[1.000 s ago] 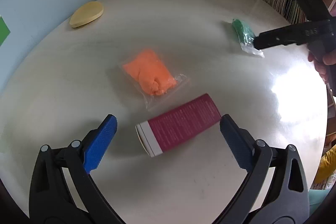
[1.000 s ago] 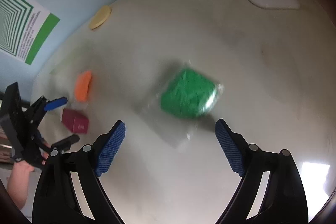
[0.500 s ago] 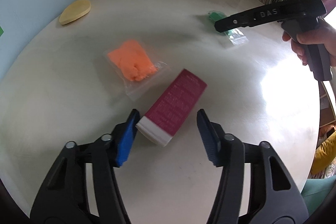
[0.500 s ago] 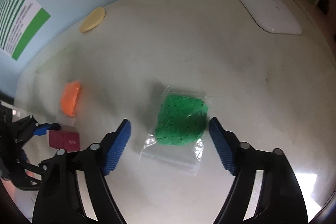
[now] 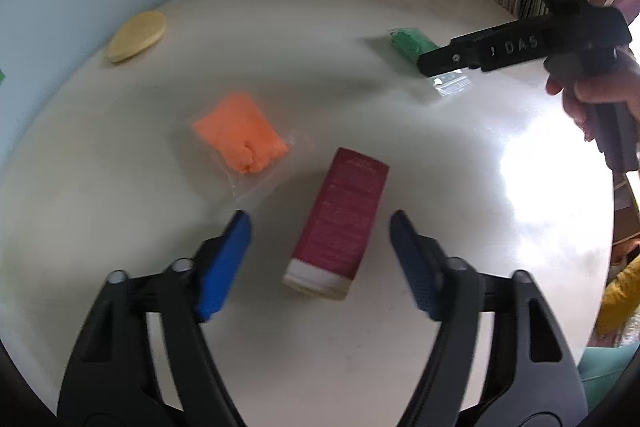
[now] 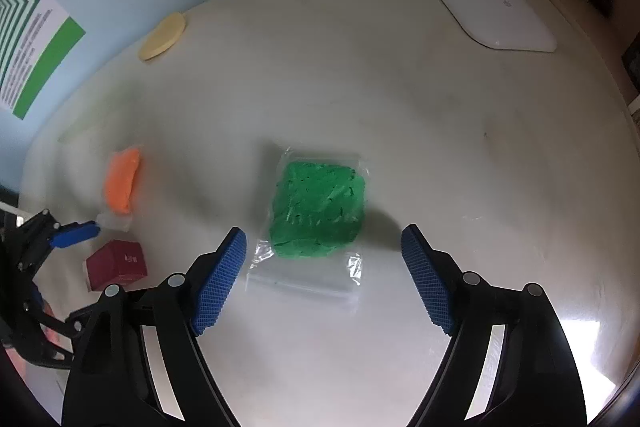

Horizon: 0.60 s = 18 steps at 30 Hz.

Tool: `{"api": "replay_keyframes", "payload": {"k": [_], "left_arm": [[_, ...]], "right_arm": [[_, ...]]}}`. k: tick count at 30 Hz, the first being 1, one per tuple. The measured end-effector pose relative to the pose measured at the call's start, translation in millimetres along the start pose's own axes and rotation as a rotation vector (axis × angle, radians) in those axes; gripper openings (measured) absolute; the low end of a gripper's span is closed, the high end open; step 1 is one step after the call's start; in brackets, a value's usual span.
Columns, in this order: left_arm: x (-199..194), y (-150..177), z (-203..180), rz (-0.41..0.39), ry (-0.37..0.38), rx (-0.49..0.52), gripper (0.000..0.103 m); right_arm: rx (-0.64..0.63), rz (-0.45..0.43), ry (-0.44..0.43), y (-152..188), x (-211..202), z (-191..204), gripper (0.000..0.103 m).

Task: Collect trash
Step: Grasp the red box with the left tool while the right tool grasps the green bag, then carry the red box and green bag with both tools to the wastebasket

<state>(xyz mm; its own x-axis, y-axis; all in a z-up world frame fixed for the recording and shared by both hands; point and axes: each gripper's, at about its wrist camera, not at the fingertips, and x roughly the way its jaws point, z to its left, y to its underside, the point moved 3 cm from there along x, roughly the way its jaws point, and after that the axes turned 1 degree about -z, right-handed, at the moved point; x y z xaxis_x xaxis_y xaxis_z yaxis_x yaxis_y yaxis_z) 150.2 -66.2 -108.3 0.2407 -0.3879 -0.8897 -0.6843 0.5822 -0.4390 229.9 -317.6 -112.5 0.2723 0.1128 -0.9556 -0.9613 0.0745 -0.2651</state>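
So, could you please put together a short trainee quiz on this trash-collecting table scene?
1. True or false: the left gripper is clamped on the maroon cardboard box.
2. Which lies between the right gripper's fingers? A: clear bag of orange dough; B: clear bag of green dough; C: white lamp base.
3. What flat yellow item lies near the blue wall?

Key
1. False: both blue fingers stand clear of it.
2. B.
3. The pale yellow oval disc.
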Motion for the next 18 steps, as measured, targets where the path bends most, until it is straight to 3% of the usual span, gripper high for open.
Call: {"api": "replay_keyframes", "payload": {"k": [1,2,4,9,11,12,18], "left_arm": [[1,0,-1,0.006,0.004,0.004,0.044],[3,1,-3,0.014,0.005,0.013,0.042],[3,1,-9,0.013,0.016,0.029,0.027],[-3,7,-16,0.025,0.020,0.038,0.027],[-6,7,-18,0.019,0.020,0.027,0.027],[-9,8,-19,0.016,0.023,0.026,0.027],[-24,6,-36,-0.005,0.029,0.044,0.027]], "right_arm": [[-0.035,-0.006,0.026,1,0,3,0.074],[-0.066,-0.012,0.049,2,0,6,0.071],[-0.104,-0.020,0.071,3,-1,9,0.051],[-0.094,-0.027,0.023,7,-10,4,0.034],[-0.071,-0.032,-0.017,13,-19,-3,0.022],[-0.061,-0.029,-0.041,13,-21,-7,0.012],[-0.056,-0.054,-0.082,33,-48,-18,0.006]]}}
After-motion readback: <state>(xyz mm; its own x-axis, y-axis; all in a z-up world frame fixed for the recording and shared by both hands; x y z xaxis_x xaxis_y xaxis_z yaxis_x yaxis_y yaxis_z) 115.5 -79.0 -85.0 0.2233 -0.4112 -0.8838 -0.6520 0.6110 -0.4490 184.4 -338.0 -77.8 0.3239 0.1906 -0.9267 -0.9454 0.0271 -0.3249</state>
